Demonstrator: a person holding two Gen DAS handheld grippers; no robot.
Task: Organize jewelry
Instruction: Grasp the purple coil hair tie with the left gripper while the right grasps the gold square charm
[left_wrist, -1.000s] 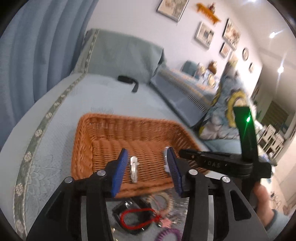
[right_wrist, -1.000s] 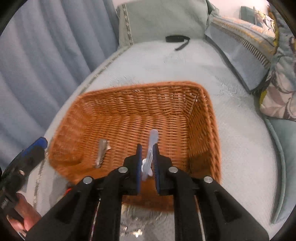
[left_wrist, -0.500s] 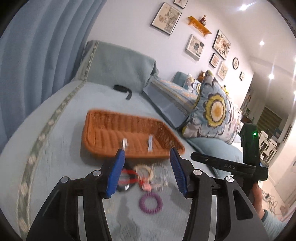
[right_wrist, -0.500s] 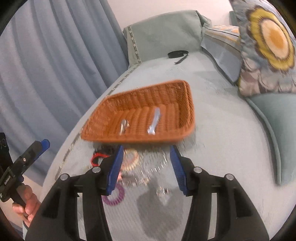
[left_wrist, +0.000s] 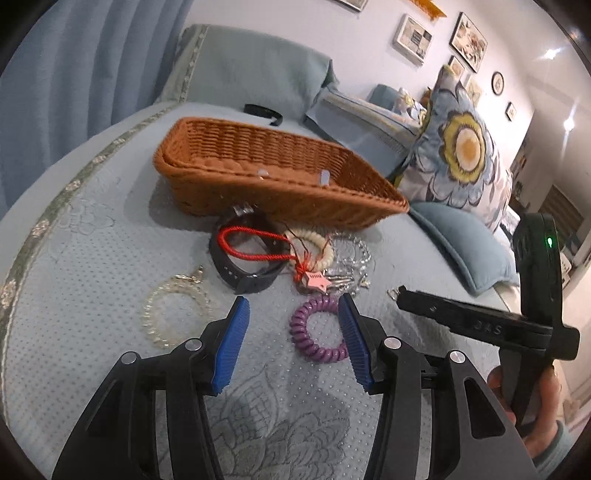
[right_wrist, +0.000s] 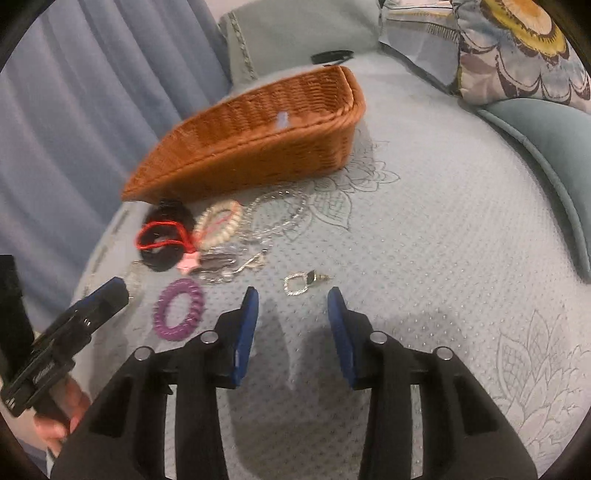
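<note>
A wicker basket (left_wrist: 236, 184) (right_wrist: 280, 155) stands on the bed with two silver hair clips (left_wrist: 325, 179) (right_wrist: 282, 120) inside. In front of it lies loose jewelry: a black watch band (left_wrist: 240, 275) with a red cord (left_wrist: 255, 254), a cream bead bracelet (left_wrist: 321, 254), a clear bead bracelet (left_wrist: 166, 314), a silver chain (right_wrist: 280, 210), a purple coil tie (left_wrist: 317, 332) (right_wrist: 179, 315) and a silver earring (right_wrist: 301, 284). My left gripper (left_wrist: 293, 347) is open and empty, low over the purple tie. My right gripper (right_wrist: 291, 328) is open and empty just before the earring.
A floral pillow (left_wrist: 461, 155) and a blue cushion (left_wrist: 465, 247) lie to the right of the basket. A black strap (left_wrist: 264, 110) lies near the grey headboard pillow (left_wrist: 255, 70). Blue curtains (right_wrist: 92, 92) hang along the bed's left side.
My right gripper has let go of the hair clip in the basket and opened. Both grippers have drawn back from the basket and dropped low toward the loose jewelry.
</note>
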